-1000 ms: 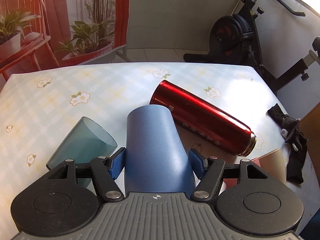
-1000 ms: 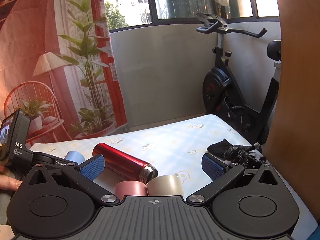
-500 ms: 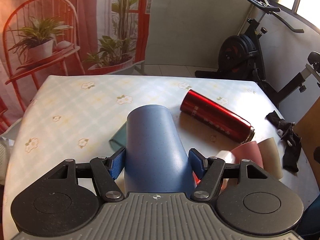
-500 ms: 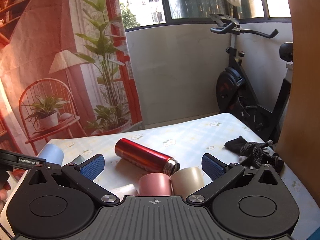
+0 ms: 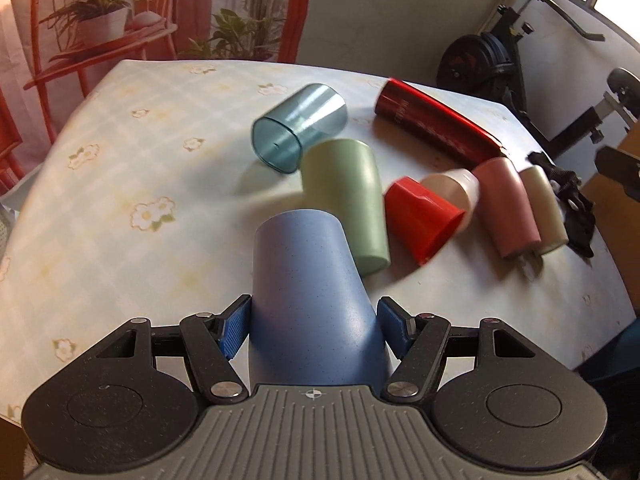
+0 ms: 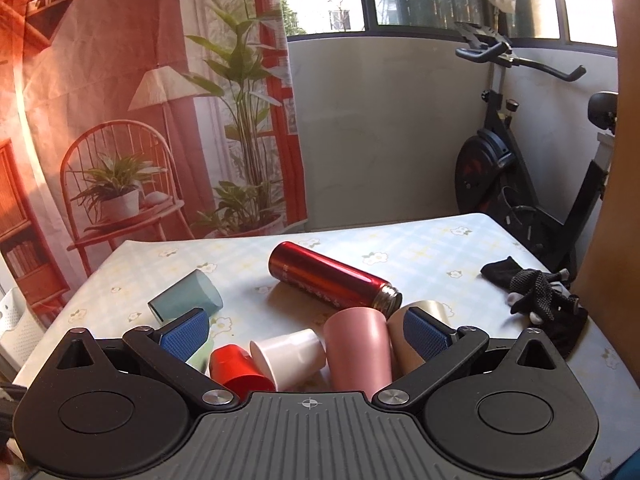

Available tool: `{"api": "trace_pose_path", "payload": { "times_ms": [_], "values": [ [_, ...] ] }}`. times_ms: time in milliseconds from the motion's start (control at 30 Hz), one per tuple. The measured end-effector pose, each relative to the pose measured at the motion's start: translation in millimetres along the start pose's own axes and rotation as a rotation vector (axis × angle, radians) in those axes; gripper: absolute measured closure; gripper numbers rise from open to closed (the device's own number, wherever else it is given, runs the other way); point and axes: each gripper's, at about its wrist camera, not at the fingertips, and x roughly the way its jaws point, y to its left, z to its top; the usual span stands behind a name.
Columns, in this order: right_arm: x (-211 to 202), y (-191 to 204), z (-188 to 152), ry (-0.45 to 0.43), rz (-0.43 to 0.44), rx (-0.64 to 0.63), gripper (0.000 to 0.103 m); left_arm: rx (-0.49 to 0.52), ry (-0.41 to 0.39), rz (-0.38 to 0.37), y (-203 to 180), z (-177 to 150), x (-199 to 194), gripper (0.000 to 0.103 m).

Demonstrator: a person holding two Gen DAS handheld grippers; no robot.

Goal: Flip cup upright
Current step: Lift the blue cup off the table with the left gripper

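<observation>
My left gripper (image 5: pixel 314 328) is shut on a blue cup (image 5: pixel 308 288), held above the table with its closed base pointing away from me. On the flowered tablecloth (image 5: pixel 120 208) lie a clear teal cup (image 5: pixel 298 126), a green cup (image 5: pixel 346 196), a red cup (image 5: pixel 422 216), a white cup (image 5: pixel 456 184), a pink cup (image 5: pixel 506 204) and a beige cup (image 5: pixel 544 204), all on their sides. My right gripper (image 6: pixel 306 332) is open and empty above the pink cup (image 6: pixel 358 348) and white cup (image 6: pixel 290 354).
A red metal flask (image 5: pixel 434 124) lies on its side behind the cups, also in the right wrist view (image 6: pixel 332 280). A black glove (image 6: pixel 536 292) lies at the table's right edge. An exercise bike (image 6: pixel 516 184) stands beyond the table.
My left gripper has lifted and drawn back with the blue cup, tilting down so more cups show. My right gripper has moved forward and left over the cups, still open.
</observation>
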Motion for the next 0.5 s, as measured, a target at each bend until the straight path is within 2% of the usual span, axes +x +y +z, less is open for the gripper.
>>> {"api": "trace_pose_path", "payload": {
  "times_ms": [200,500],
  "values": [
    [-8.9,-16.2,-2.5,-0.003,-0.032,0.01,0.0,0.055,0.046,-0.09,-30.2,-16.8,17.6,0.033],
    [-9.8,-32.6,-4.7,-0.009,-0.05,0.025,0.0,0.056,0.054,-0.073,-52.4,-13.8,43.6,0.033]
  ]
}}
